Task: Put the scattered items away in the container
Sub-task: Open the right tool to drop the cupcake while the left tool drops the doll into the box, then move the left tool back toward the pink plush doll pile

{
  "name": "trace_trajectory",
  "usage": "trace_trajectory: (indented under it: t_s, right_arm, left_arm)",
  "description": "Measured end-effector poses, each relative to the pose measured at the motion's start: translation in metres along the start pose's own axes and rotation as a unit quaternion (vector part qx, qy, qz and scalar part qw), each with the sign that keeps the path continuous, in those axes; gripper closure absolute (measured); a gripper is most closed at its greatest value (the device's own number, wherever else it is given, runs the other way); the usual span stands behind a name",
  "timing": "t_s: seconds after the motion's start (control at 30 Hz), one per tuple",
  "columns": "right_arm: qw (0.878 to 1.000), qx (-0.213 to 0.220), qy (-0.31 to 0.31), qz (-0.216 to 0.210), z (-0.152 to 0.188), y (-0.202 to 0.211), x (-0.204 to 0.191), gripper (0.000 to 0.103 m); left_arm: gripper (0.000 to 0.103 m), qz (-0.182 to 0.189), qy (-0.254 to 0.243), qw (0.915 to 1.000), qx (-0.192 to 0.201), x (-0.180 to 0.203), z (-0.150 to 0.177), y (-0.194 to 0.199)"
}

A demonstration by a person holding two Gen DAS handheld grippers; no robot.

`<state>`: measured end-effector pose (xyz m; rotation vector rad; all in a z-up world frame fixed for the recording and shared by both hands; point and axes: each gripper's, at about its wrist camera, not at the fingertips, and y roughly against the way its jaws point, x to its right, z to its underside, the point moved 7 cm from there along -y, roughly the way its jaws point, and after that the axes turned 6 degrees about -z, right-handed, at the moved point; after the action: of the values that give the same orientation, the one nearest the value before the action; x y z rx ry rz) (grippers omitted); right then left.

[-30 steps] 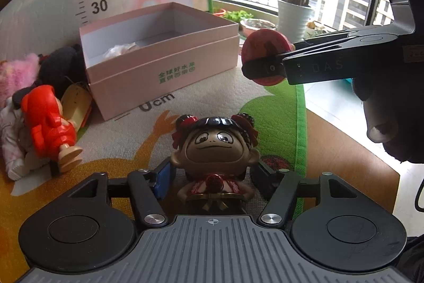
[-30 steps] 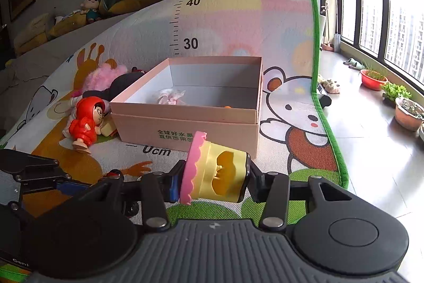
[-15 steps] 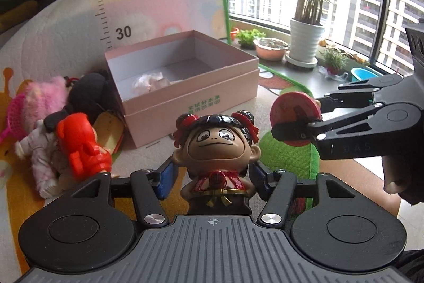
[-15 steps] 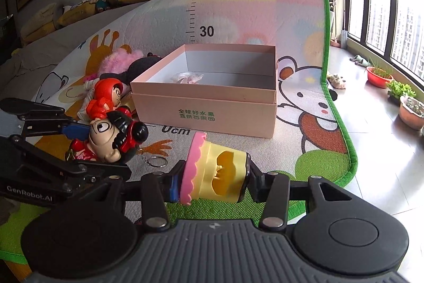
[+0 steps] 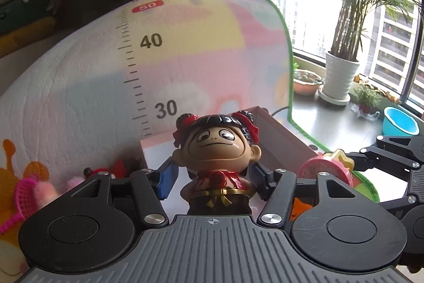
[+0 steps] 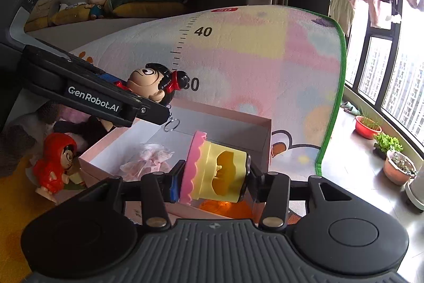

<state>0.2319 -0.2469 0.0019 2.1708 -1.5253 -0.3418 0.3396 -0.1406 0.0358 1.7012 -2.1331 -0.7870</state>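
My left gripper is shut on a big-headed doll figurine with black hair and red buns, held upright just over the near left wall of the open pink box. In the right wrist view the same figurine hangs in the left gripper, a keyring dangling over the pink box. My right gripper is shut on a yellow toy with a pink frilled rim, low over the box's near side. A pale pink wrapped bundle lies inside.
A red hooded figurine stands on the play mat left of the box, beside dark and pink plush toys. A pink toy racket lies at the left. Potted plants and a blue basin line the window floor.
Both grippers have risen off the mat and moved forward to the box, each keeping its toy. The box now sits close under them.
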Motion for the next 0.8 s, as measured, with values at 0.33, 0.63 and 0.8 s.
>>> trace_trajectory:
  t_s: [0.33, 0.63, 0.8]
  right_arm:
    - [1.000, 0.002, -0.013, 0.002, 0.002, -0.018, -0.004, 0.039]
    - [0.995, 0.080, -0.028, -0.047, -0.019, 0.024, -0.051, 0.024]
    - [0.993, 0.068, -0.020, -0.091, -0.015, 0.027, -0.095, 0.024]
  left_arm:
    - [0.022, 0.012, 0.034, 0.9984, 0.043, -0.032, 0.003, 0.014]
    - [0.007, -0.042, 0.025, 0.9969, 0.062, -0.091, 0.082, 0.101]
    - [0.006, -0.060, 0.025, 0.9977, 0.021, -0.102, 0.136, 0.104]
